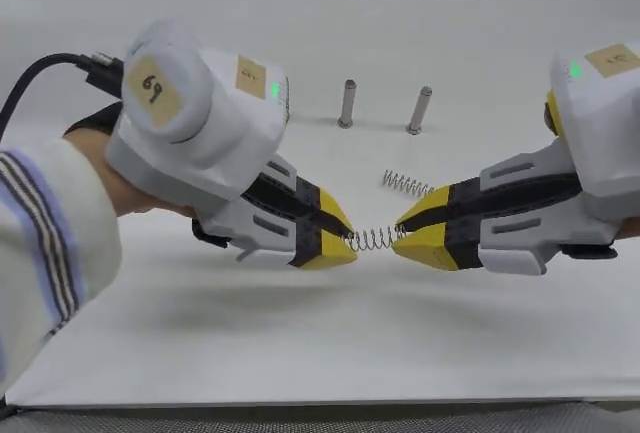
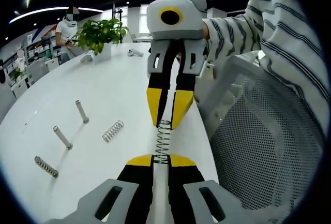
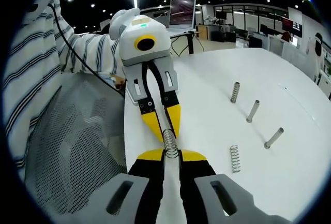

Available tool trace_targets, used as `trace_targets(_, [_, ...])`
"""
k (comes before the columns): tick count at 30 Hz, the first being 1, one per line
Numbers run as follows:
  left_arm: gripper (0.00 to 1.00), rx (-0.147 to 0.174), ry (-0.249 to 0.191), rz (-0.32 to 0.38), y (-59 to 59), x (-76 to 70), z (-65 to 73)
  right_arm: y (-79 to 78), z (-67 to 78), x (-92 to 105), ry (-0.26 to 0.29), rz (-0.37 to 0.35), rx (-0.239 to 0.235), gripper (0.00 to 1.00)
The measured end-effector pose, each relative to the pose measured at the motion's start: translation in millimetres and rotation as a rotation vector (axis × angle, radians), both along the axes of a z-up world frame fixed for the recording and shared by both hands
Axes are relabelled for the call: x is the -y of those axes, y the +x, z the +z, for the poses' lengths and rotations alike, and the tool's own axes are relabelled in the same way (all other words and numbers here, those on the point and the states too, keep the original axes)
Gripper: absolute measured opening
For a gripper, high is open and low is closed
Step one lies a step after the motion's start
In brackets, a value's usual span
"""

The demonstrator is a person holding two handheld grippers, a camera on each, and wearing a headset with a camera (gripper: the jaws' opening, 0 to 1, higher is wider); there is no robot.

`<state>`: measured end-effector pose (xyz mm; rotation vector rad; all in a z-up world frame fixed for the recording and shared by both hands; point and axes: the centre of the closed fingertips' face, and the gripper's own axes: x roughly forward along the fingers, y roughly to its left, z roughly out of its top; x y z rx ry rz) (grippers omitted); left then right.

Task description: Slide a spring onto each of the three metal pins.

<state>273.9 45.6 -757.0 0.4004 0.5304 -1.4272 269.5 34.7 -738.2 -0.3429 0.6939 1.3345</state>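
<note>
Mid-frame in the head view, the left gripper and right gripper each pinch one end of a spring. A loose spring lies just above-right, beneath two upright metal pins.

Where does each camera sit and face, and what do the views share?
Head view: on the head, looking down at the table; left tool, right tool, striped sleeve show.
Left gripper view: on the left tool, facing the right tool; own jaws at bottom.
Right gripper view: on the right tool, facing the left tool; own jaws at bottom.
Shared: all three show the held spring.
</note>
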Motion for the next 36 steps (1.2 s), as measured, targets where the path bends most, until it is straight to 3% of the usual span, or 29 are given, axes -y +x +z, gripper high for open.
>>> trace_targets(4, [0.02,0.007,-0.045,0.01,1.6,3.0,2.4,1.0,3.8,2.0,-0.031,0.008,0.005,0.07])
trace_targets(10, [0.02,0.019,-0.076,0.006,1.7,7.0,3.7,-0.2,7.1,3.5,-0.098,0.017,0.003,0.07])
trace_targets(15, [0.02,0.008,-0.107,0.027,1.9,10.8,3.7,-0.4,12.6,3.0,-0.128,0.023,0.014,0.07])
trace_targets(25, [0.02,0.042,-0.12,0.005,-2.0,18.0,3.0,-2.4,13.9,4.5,-0.226,0.079,0.057,0.07])
trace_targets(36, [0.02,0.071,-0.12,-0.031,-3.9,22.2,2.4,-4.7,15.3,2.5,-0.294,0.141,0.106,0.07])
